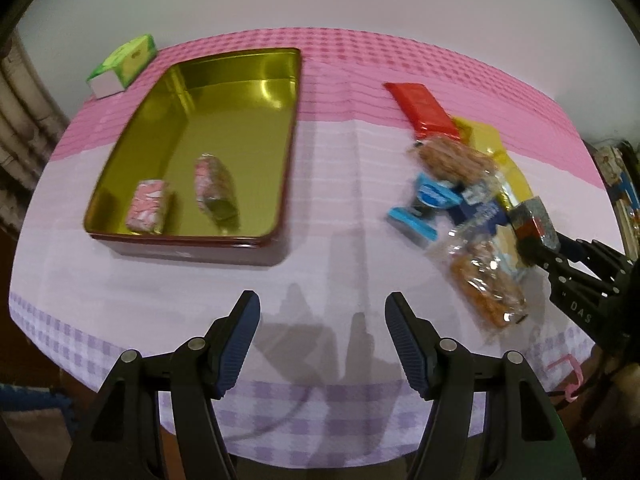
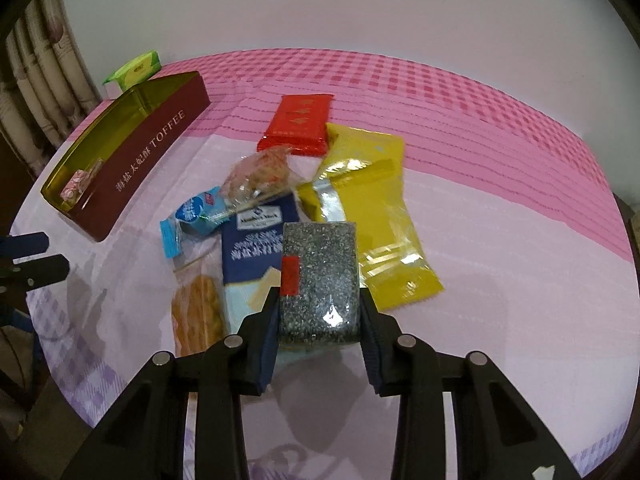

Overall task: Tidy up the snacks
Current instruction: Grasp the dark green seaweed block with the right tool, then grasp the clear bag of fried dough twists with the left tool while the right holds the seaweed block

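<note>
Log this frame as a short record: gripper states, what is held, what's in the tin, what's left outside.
left gripper: open, holding nothing, above the tablecloth near the tin
right gripper: shut on the speckled grey snack block
toffee tin: open, two pink wrapped snacks inside
still outside: red packet, yellow pouch, navy packet, blue wrapped snack, two clear bags of brown snacks
off to the side: green box beyond the tin

The left tongs (image 1: 322,340) hang level with both fingers spread wide, nothing between them. The right tongs (image 2: 319,316) are clamped tight, fingers angled forward and down.
</note>
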